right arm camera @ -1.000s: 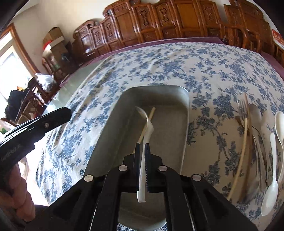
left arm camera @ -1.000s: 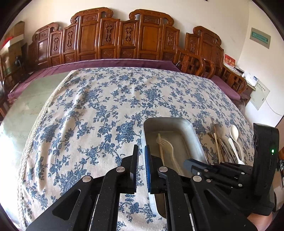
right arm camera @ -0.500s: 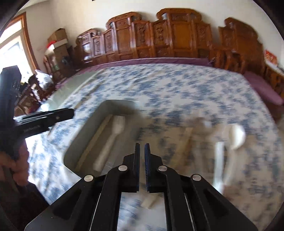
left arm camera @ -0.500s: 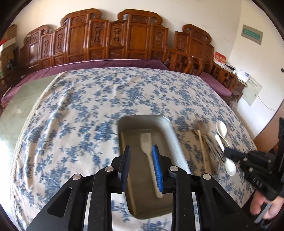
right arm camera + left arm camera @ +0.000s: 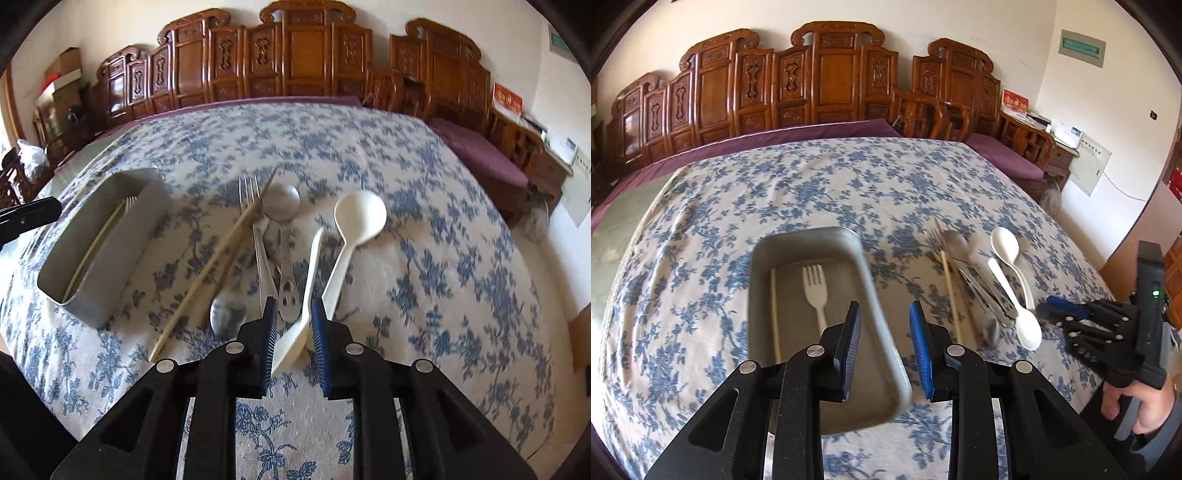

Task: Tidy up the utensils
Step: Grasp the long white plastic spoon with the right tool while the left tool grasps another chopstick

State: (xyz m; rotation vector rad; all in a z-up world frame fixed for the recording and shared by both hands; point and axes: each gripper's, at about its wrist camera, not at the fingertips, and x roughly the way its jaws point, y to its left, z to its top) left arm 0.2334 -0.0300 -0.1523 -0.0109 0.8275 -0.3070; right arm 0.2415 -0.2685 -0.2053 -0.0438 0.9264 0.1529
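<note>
White fork (image 5: 815, 291) released into tray (image 5: 759, 266); right gripper (image 5: 293, 332) shifted over spoons, jaws just opening.

Right gripper (image 5: 293, 341) covers the small white spoon's (image 5: 310, 266) bowl; the tray's (image 5: 871, 284) near rim blurs behind the left gripper (image 5: 885, 349).
</note>
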